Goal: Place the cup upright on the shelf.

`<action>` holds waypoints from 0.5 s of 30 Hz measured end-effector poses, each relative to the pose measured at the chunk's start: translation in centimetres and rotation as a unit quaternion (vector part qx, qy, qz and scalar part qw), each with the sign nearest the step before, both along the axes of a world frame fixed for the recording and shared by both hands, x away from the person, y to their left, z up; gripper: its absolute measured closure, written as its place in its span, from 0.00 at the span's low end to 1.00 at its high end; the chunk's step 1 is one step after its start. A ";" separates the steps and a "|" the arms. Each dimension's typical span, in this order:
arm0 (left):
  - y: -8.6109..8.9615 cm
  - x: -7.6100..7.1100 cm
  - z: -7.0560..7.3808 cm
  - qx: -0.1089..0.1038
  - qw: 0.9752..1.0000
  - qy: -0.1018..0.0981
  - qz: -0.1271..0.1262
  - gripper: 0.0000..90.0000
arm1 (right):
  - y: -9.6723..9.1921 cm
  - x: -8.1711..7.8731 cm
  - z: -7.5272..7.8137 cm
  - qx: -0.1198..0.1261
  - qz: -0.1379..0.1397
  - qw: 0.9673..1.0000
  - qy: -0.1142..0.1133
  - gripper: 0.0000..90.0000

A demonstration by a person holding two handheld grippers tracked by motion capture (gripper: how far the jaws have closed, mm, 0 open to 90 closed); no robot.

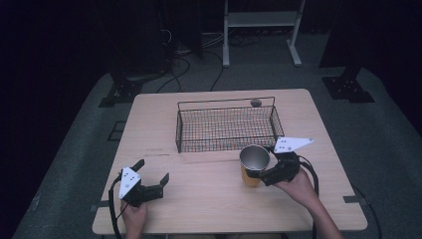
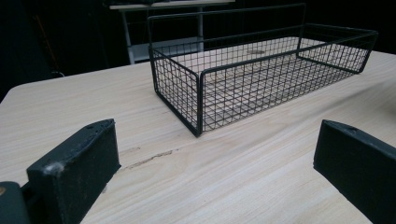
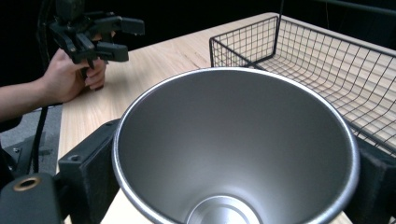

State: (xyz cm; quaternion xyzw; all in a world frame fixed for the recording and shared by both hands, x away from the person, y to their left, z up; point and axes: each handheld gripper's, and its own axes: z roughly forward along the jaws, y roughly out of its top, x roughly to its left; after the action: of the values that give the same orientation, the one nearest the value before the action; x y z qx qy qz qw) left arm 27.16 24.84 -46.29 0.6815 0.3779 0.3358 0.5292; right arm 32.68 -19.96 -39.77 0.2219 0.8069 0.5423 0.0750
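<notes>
The right gripper [image 1: 263, 173] is clamped on a steel cup with an orange lower body [image 1: 254, 163], one black jaw on each side of its rim. The cup stands upright on the pale wooden surface [image 1: 209, 199], just in front of the empty black wire basket [image 1: 226, 127]. The left gripper [image 1: 152, 174] hovers with jaws wide apart, holding nothing. No writing is legible.

Left gripper [image 1: 152, 172] gapes; right gripper [image 1: 260, 174] is clamped.
</notes>
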 end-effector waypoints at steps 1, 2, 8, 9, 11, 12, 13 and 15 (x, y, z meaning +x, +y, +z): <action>0.0 0.0 0.0 0.001 1.000 0.000 0.000 0.00 | -0.2 0.3 0.4 0.001 0.002 1.000 0.004 0.10; 0.0 0.0 0.0 0.001 1.000 0.000 0.000 0.00 | -0.2 0.3 0.4 0.001 0.002 1.000 0.004 0.10; 0.0 0.0 0.0 0.000 1.000 0.000 -0.001 0.00 | -0.6 1.4 2.1 0.004 0.005 1.000 0.002 0.10; 0.0 0.0 0.0 0.000 1.000 0.000 0.000 0.00 | -0.6 1.4 2.1 0.004 0.005 1.000 0.002 0.10; 0.0 0.0 0.0 0.000 1.000 0.000 0.000 0.00 | -0.6 1.9 2.7 0.008 0.007 1.000 0.003 0.10; 0.0 0.0 0.0 0.001 1.000 0.000 0.000 0.00 | -0.7 2.0 2.9 0.012 0.008 1.000 0.003 0.10; 0.0 0.0 0.0 0.001 1.000 0.000 -0.001 0.00 | -0.7 2.0 2.9 0.012 0.008 1.000 0.003 0.10; 0.0 0.0 0.0 0.001 1.000 0.000 0.000 0.00 | -0.6 2.2 3.2 0.013 0.010 1.000 0.003 0.10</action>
State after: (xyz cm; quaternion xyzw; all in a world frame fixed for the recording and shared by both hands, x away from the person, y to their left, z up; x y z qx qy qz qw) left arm 27.15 24.84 -46.29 0.6818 0.3780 0.3361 0.5285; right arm 34.87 -20.55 -36.53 0.2165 0.8023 0.5526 0.0643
